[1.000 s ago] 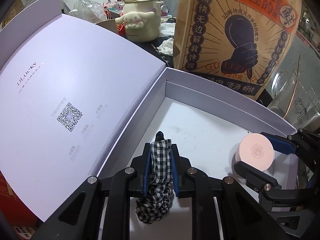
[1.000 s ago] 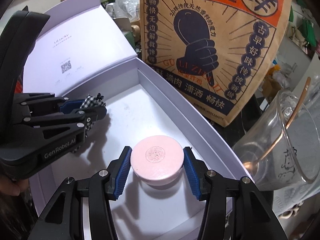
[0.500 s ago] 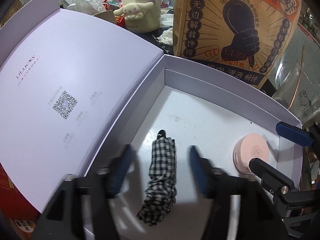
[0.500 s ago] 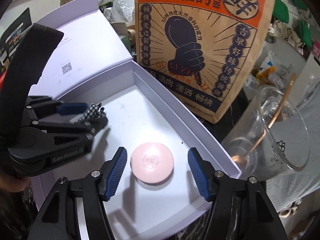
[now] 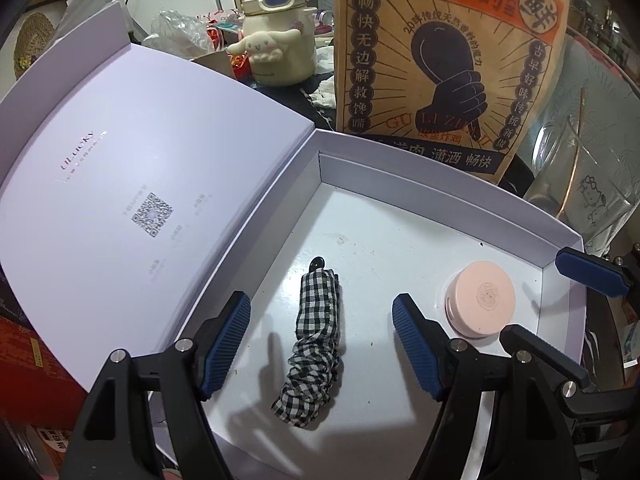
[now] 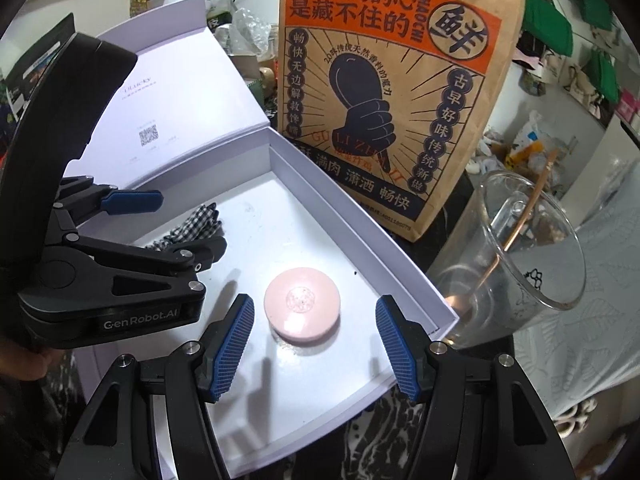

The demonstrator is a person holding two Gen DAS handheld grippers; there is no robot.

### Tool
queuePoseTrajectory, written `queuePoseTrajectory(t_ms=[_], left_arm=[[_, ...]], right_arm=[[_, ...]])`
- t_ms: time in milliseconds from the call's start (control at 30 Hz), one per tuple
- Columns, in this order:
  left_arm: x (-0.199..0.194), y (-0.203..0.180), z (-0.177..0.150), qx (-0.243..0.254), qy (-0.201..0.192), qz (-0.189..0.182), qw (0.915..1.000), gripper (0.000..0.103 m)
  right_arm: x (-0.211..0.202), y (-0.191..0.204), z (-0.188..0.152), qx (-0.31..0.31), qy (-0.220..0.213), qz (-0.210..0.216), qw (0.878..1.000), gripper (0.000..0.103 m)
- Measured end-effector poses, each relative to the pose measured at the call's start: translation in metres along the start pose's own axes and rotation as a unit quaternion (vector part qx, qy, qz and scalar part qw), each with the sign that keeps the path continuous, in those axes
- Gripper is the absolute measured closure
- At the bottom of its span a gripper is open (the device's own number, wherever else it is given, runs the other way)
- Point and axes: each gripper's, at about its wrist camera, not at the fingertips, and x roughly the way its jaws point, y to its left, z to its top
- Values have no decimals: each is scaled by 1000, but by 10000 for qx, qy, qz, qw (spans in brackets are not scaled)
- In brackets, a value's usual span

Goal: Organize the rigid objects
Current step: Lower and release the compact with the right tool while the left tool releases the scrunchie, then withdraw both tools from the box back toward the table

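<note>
Both tongs let go, left [image 5: 320, 332] opening, right [image 6: 314, 330] released | box [image 5: 440, 184]: checked umbrella [image 5: 316, 344], pink compact [image 6: 302, 306]

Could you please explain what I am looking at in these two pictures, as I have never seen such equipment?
No robot here: a person carries two hand-held grippers, each with a camera looking along its fingers. One picture is the left gripper's view, the other the right gripper's view. Both look down into an open white box with its lid folded back. Inside lie a checked cloth roll and a round pink case. Both grippers are open and hold nothing; the left one's jaws are opening around the cloth roll. Behind the box stand a printed paper bag and a glass mug.
</note>
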Motion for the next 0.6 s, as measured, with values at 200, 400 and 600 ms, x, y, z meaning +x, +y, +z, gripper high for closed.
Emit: queuePoseTrajectory(t_ms=[200,400,600], left_arm=[[-19,-14,-6,-67,-74,53,9999,30],[-29,-9,12,-108,-244,54,9996,30],[-59,-9,11,-105,-506,82,9986,30]], right_arm=[[-13,3,10,54,-122,14,9999,39],[-23,10,7,94,-307,60,9995,39],[-48,8,4,142,-548,39,9984,37]])
